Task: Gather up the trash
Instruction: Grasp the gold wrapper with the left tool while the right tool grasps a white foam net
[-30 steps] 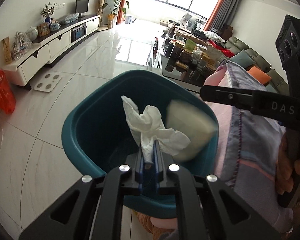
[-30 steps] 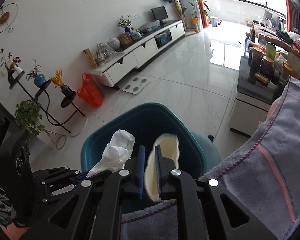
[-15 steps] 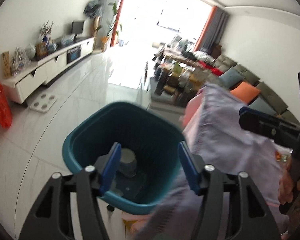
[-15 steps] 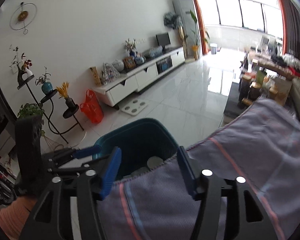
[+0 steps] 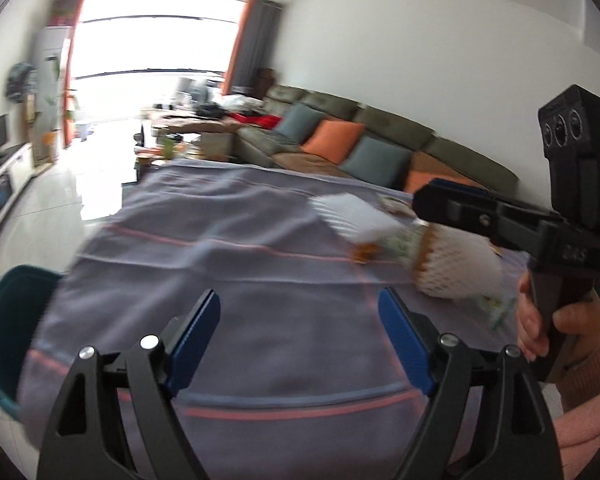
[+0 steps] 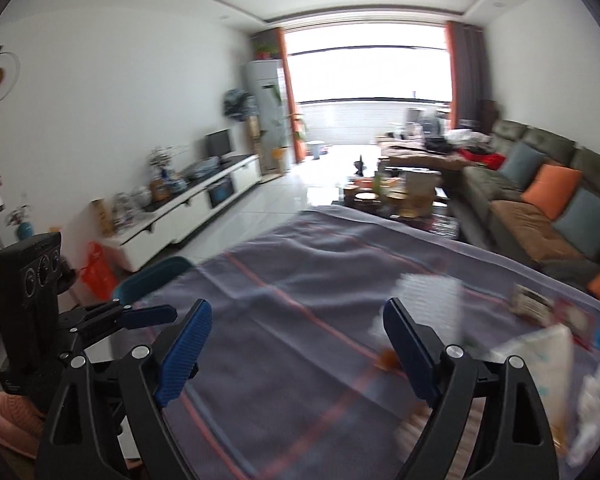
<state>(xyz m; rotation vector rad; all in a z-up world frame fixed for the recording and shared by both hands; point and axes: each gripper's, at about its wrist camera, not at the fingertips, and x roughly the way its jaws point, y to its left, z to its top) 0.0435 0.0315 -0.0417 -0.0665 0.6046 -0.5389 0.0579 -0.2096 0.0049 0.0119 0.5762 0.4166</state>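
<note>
Remaining trash lies on the far right of the cloth-covered table (image 5: 228,240): a white foam net sleeve (image 5: 456,264), soft and ribbed, beside a flat white paper piece (image 5: 348,216) and blurred orange scraps I cannot identify. In the right wrist view a pale printed wrapper (image 6: 548,364) sits near the table's right edge. The teal bin (image 5: 4,320), smooth plastic, stands low at the table's left edge, placed, I judge, so litter can be dropped straight in. My left gripper (image 5: 300,336) and right gripper (image 6: 298,344) have both just been opening; their blue ribbed pads stand wide apart with nothing between them. Both point across the striped lilac cloth toward the litter, presumably for the next pickup.
</note>
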